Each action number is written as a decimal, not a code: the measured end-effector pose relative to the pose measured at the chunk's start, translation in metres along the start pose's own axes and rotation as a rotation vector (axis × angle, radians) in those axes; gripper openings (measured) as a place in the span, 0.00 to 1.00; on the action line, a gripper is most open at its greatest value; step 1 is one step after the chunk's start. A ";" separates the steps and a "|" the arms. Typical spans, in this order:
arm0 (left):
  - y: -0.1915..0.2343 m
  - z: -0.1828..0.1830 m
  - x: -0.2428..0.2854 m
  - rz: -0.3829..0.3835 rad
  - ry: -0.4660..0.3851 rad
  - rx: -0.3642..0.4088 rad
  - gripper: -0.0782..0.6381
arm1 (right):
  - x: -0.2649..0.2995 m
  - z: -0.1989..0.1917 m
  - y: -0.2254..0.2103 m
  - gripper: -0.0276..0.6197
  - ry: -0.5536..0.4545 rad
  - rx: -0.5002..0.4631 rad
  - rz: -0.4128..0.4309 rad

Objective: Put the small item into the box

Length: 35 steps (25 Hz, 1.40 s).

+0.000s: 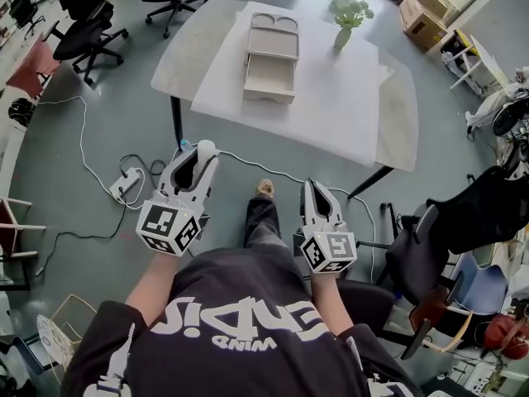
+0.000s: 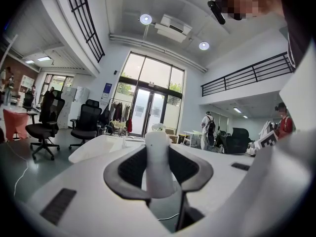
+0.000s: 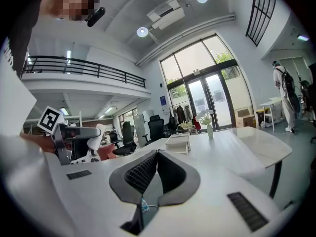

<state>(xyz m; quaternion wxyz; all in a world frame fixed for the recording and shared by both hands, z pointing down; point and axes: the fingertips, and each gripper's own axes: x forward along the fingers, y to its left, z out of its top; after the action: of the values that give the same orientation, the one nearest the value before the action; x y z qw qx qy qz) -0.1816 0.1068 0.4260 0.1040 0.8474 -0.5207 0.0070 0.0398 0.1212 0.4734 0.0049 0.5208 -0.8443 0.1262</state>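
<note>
left gripper (image 1: 198, 157)'s jaws are pinching the small white rounded item (image 2: 158, 157), well short of the open cream box (image 1: 269, 77); right gripper (image 3: 157, 155)'s jaws are sitting closed, empty. any jolt is risking a slip.

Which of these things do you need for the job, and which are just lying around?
For the job:
- small white item, pinched in the left gripper
- box on the table
- right gripper, shut and empty

Just lying about:
- vase with a plant
- office chairs
- cardboard boxes
- power strip on the floor
</note>
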 end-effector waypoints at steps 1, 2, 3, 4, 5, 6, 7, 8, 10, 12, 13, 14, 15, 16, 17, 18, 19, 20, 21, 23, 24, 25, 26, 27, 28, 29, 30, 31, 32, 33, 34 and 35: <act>0.004 0.002 0.010 0.000 0.000 0.001 0.31 | 0.011 0.003 -0.006 0.08 -0.002 0.002 0.004; 0.009 0.005 0.021 0.000 -0.002 0.003 0.31 | 0.023 0.006 -0.012 0.08 -0.005 0.002 0.008; 0.013 0.009 0.033 0.002 -0.005 0.005 0.31 | 0.035 0.010 -0.019 0.08 -0.008 0.003 0.012; 0.017 0.013 0.045 0.003 -0.008 0.007 0.31 | 0.046 0.015 -0.026 0.08 -0.011 0.004 0.015; 0.020 0.017 0.057 0.004 -0.009 0.007 0.31 | 0.058 0.019 -0.034 0.08 -0.012 0.006 0.017; 0.022 0.022 0.070 0.005 -0.010 0.009 0.31 | 0.068 0.024 -0.042 0.08 -0.011 0.009 0.019; 0.024 0.027 0.082 0.005 -0.011 0.011 0.31 | 0.079 0.028 -0.049 0.08 -0.008 0.012 0.022; 0.026 0.032 0.094 0.006 -0.012 0.014 0.31 | 0.088 0.033 -0.056 0.08 -0.005 0.014 0.026; 0.030 0.043 0.119 0.009 -0.013 0.015 0.31 | 0.106 0.041 -0.071 0.08 0.004 0.015 0.036; 0.034 0.051 0.143 0.013 -0.011 0.013 0.31 | 0.124 0.050 -0.086 0.08 0.011 0.012 0.045; 0.036 0.055 0.154 0.015 -0.009 0.012 0.31 | 0.133 0.055 -0.093 0.08 0.014 0.012 0.050; 0.039 0.058 0.166 0.017 -0.007 0.012 0.31 | 0.142 0.060 -0.101 0.08 0.015 0.012 0.054; 0.041 0.061 0.177 0.022 -0.008 0.011 0.31 | 0.151 0.064 -0.109 0.08 0.017 0.010 0.058; 0.043 0.064 0.188 0.030 -0.012 0.011 0.31 | 0.160 0.068 -0.117 0.08 0.018 0.008 0.062; 0.046 0.068 0.198 0.039 -0.017 0.011 0.31 | 0.168 0.073 -0.125 0.08 0.018 0.006 0.067; 0.049 0.072 0.207 0.049 -0.023 0.012 0.31 | 0.177 0.077 -0.131 0.08 0.017 0.003 0.073; 0.052 0.076 0.217 0.059 -0.027 0.013 0.31 | 0.185 0.081 -0.138 0.08 0.016 0.001 0.081; 0.056 0.080 0.225 0.069 -0.031 0.013 0.31 | 0.193 0.085 -0.143 0.08 0.017 0.000 0.088; 0.060 0.082 0.233 0.078 -0.033 0.014 0.31 | 0.201 0.088 -0.148 0.08 0.017 -0.001 0.095; 0.066 0.086 0.246 0.095 -0.036 0.016 0.31 | 0.214 0.093 -0.159 0.08 0.017 0.000 0.105; 0.069 0.087 0.252 0.103 -0.038 0.017 0.31 | 0.219 0.095 -0.164 0.08 0.017 0.000 0.108; 0.071 0.088 0.257 0.108 -0.038 0.017 0.31 | 0.224 0.096 -0.168 0.08 0.016 0.000 0.110; 0.073 0.089 0.262 0.112 -0.037 0.017 0.31 | 0.229 0.097 -0.173 0.08 0.017 0.003 0.110; 0.075 0.090 0.266 0.114 -0.033 0.018 0.31 | 0.232 0.097 -0.176 0.08 0.019 0.008 0.109; 0.076 0.090 0.271 0.113 -0.028 0.019 0.31 | 0.235 0.096 -0.178 0.08 0.022 0.015 0.107; 0.077 0.090 0.276 0.110 -0.021 0.020 0.31 | 0.237 0.095 -0.180 0.08 0.025 0.021 0.103; 0.078 0.090 0.281 0.101 -0.013 0.021 0.31 | 0.240 0.093 -0.182 0.08 0.027 0.027 0.099; 0.079 0.090 0.288 0.087 -0.004 0.023 0.31 | 0.242 0.092 -0.184 0.08 0.029 0.032 0.093; 0.080 0.089 0.295 0.071 0.007 0.025 0.31 | 0.244 0.091 -0.185 0.08 0.030 0.036 0.086; 0.081 0.088 0.302 0.053 0.019 0.029 0.31 | 0.246 0.091 -0.186 0.08 0.030 0.039 0.078; 0.082 0.087 0.310 0.036 0.033 0.033 0.31 | 0.248 0.091 -0.188 0.08 0.030 0.044 0.067; 0.083 0.085 0.317 0.019 0.046 0.036 0.31 | 0.249 0.091 -0.191 0.08 0.029 0.049 0.055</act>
<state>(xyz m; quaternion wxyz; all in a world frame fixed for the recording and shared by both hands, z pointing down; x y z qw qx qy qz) -0.1177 -0.2243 0.3948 0.1007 0.8439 -0.5257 0.0370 0.1052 -0.1986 0.4594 0.0009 0.4954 -0.8548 0.1545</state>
